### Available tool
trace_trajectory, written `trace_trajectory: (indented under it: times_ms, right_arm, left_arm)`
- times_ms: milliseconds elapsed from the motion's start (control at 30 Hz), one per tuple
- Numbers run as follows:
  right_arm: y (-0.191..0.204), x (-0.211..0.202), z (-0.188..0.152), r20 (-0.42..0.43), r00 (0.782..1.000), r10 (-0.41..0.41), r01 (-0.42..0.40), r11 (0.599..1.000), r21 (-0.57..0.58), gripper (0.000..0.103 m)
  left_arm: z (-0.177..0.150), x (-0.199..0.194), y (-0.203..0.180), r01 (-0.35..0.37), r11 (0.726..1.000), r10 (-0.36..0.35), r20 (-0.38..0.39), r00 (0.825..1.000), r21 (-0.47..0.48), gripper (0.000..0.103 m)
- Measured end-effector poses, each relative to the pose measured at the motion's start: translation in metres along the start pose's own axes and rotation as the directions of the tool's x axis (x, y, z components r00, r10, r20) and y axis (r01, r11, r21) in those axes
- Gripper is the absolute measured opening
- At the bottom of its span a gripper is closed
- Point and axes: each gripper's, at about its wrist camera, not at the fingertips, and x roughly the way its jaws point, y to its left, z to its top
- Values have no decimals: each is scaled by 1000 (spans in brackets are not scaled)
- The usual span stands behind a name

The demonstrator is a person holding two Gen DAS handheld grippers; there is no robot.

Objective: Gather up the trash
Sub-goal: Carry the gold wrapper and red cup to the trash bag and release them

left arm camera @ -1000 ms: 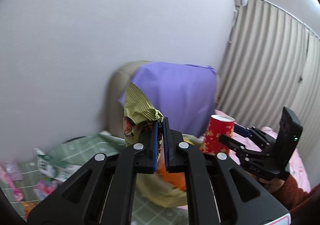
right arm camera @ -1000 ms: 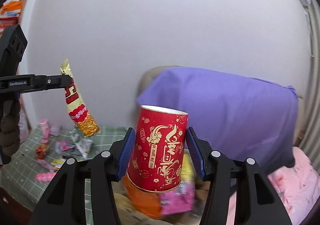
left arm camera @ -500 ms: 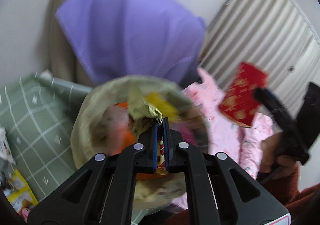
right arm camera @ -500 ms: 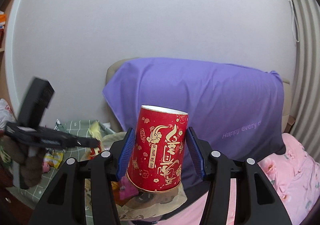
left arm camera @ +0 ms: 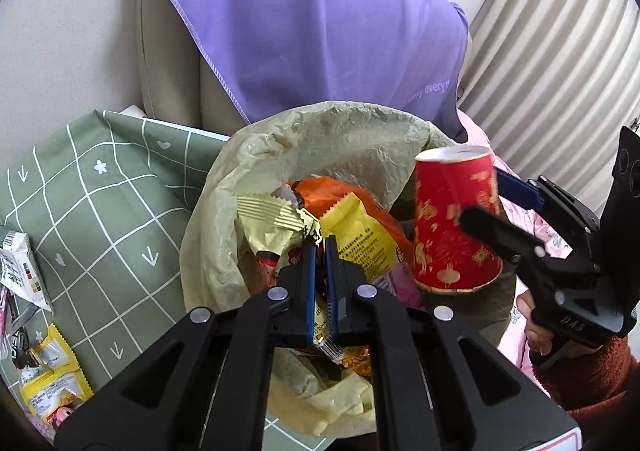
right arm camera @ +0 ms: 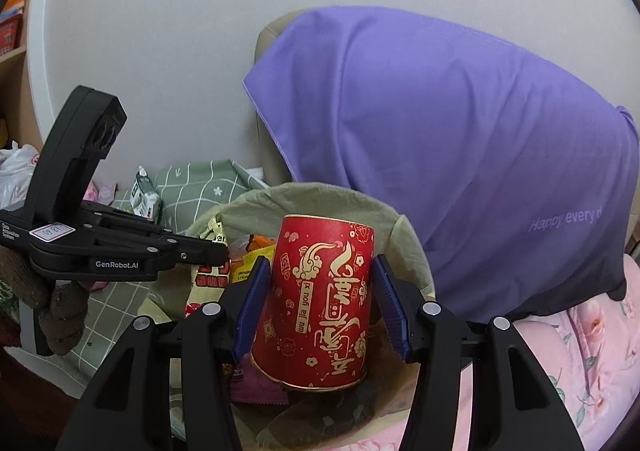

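My left gripper (left arm camera: 319,251) is shut on a gold snack wrapper (left arm camera: 268,217) and holds it over the mouth of a trash bin lined with a pale yellow bag (left arm camera: 348,139). The bin holds orange, yellow and pink wrappers. My right gripper (right arm camera: 320,291) holds a red paper cup (right arm camera: 320,303) with gold patterns, upside down, its pads spread a little off the cup's sides, over the same bin (right arm camera: 320,191). The cup also shows in the left wrist view (left arm camera: 454,219), at the bin's right rim. The left gripper shows in the right wrist view (right arm camera: 216,251).
A green checked tablecloth (left arm camera: 100,211) lies left of the bin with several loose wrappers (left arm camera: 52,383) and a small carton (right arm camera: 144,199). A chair draped in purple cloth (left arm camera: 320,31) stands behind the bin. Pink floral fabric (right arm camera: 580,351) lies to the right.
Both grippers dropped from above the table to the bin's mouth. The wrapper now hangs inside the bin's opening, and the cup has come down over the bin.
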Motion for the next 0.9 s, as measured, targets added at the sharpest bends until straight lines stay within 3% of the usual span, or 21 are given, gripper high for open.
trace_trajectory:
  times_ms: [133, 367, 433, 533, 667, 900]
  right_arm:
    - [1, 6, -5, -28, 999, -23, 23, 1000, -14, 50]
    - [-9, -6, -8, 1, 1000, -20, 20, 999, 50, 50]
    - [-10, -6, -6, 3, 1000, -14, 14, 998, 60, 50]
    - [-10, -8, -6, -13, 1000, -21, 22, 997, 68, 52]
    - [-3, -16, -3, -7, 998, -63, 63, 996, 65, 58]
    - [22, -34, 14, 37, 993, -113, 111, 992, 59, 58]
  left_arm:
    - [7, 1, 2, 20, 1000, -20, 8, 1000, -23, 5]
    - [12, -7, -2, 67, 998, -67, 13, 998, -20, 5]
    - [10, -10, -2, 87, 996, -87, 13, 996, -25, 11]
    - [8, -19, 1, 133, 990, -132, 30, 991, -44, 31]
    - [0, -41, 7, 139, 989, -135, 74, 988, -52, 51]
    - [-18, -89, 38, 70, 995, -56, 180, 982, -73, 63]
